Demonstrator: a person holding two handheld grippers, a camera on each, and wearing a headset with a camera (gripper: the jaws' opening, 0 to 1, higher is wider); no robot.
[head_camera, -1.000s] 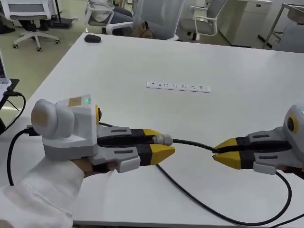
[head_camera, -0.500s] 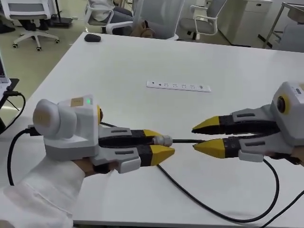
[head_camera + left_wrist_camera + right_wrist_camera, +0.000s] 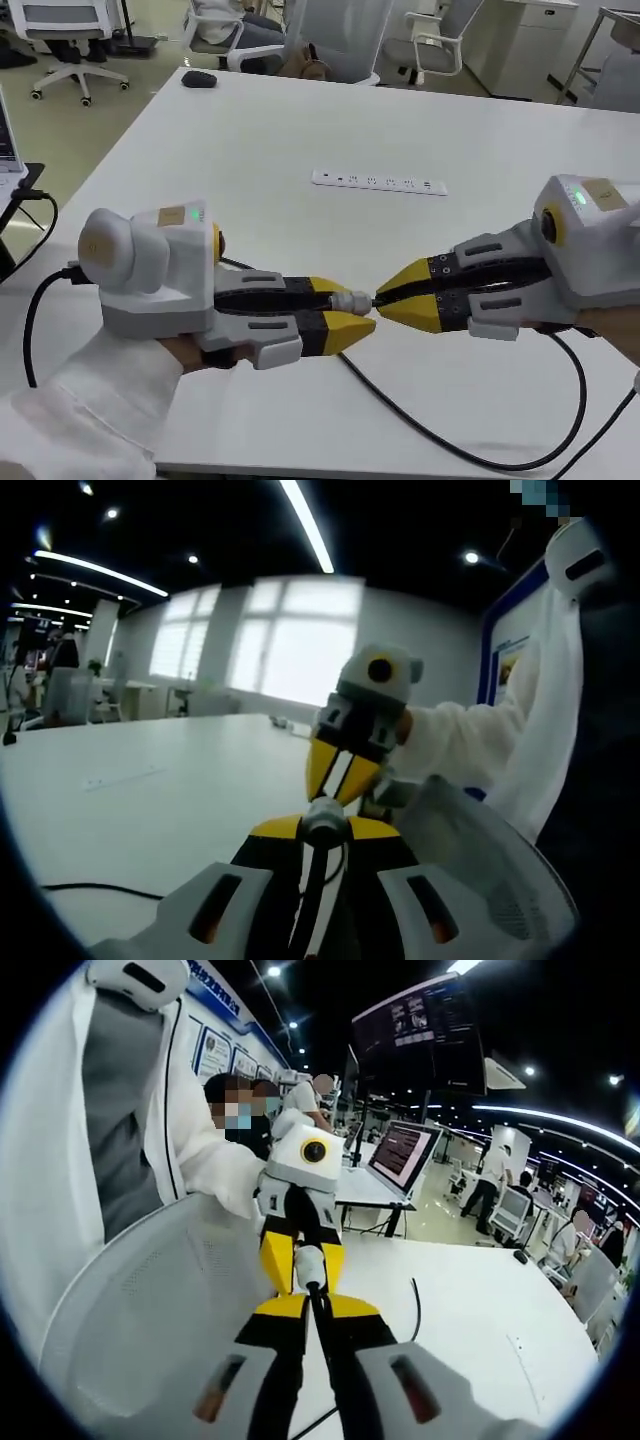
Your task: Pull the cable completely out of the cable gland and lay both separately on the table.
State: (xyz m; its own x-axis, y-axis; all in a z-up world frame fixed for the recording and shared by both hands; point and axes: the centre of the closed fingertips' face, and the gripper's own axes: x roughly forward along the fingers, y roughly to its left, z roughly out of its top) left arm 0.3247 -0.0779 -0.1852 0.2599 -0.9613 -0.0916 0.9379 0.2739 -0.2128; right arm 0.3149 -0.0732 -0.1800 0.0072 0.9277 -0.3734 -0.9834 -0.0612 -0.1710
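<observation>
the left gripper [image 3: 351,310] is clamped on the gland [image 3: 325,821], near the front edge of the table [image 3: 300,130]. the right gripper [image 3: 385,301] is closed on the cable [image 3: 430,428] just beside the gland. the cable looks thin, limp and smooth, so it is best gripped close to the gland and pulled straight. the gland looks small, rigid and light.

The cable gland [image 3: 348,298] is a small pale grey cylinder, held level above the table [image 3: 300,130] between the yellow fingers of the left gripper [image 3: 358,308]; the black cable [image 3: 400,405] sits in it; the right gripper [image 3: 382,300] pinches the cable just beside the gland; the slack lies on the table, looping along its near edge.
</observation>
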